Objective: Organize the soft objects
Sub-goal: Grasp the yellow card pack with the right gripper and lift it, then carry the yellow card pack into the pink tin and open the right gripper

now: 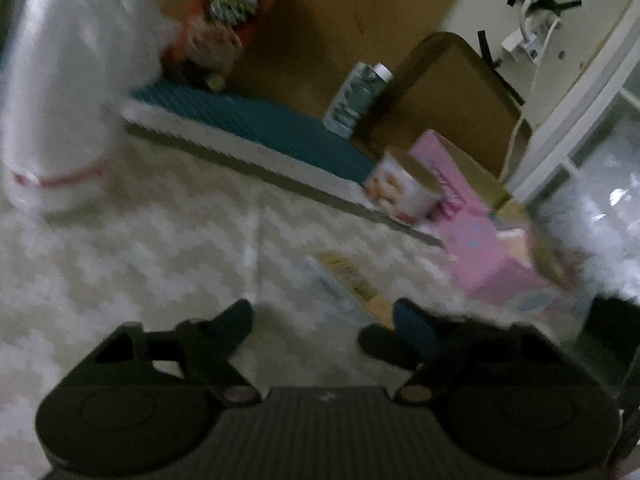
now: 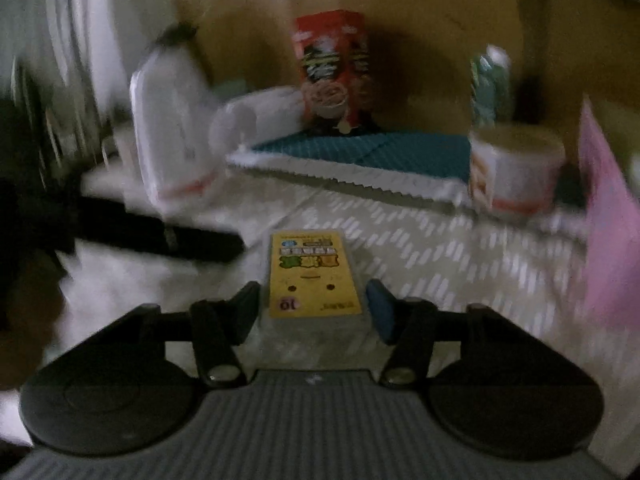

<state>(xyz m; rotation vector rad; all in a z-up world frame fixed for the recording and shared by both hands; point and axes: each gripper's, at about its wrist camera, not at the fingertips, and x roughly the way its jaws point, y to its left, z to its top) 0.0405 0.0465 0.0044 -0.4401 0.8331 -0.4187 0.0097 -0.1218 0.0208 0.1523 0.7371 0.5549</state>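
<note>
A small soft pack with a yellow label [image 2: 314, 276] lies on the patterned cloth between the fingers of my right gripper [image 2: 314, 306]. The jaws stand wide on either side of it; I cannot tell whether the pads touch it. The same pack [image 1: 352, 280] shows in the left wrist view, ahead and right of my left gripper [image 1: 324, 320], which is open and empty above the cloth. A white plastic-wrapped roll pack [image 1: 56, 80] stands at the far left; it also shows in the right wrist view [image 2: 172, 128].
A teal mat [image 2: 360, 152] lies at the back with a red box [image 2: 332, 68], a green-labelled bottle [image 2: 490, 84] and a round tub [image 2: 516, 168] on or by it. A pink box [image 1: 472, 224] stands at the right. Brown cardboard backs the scene.
</note>
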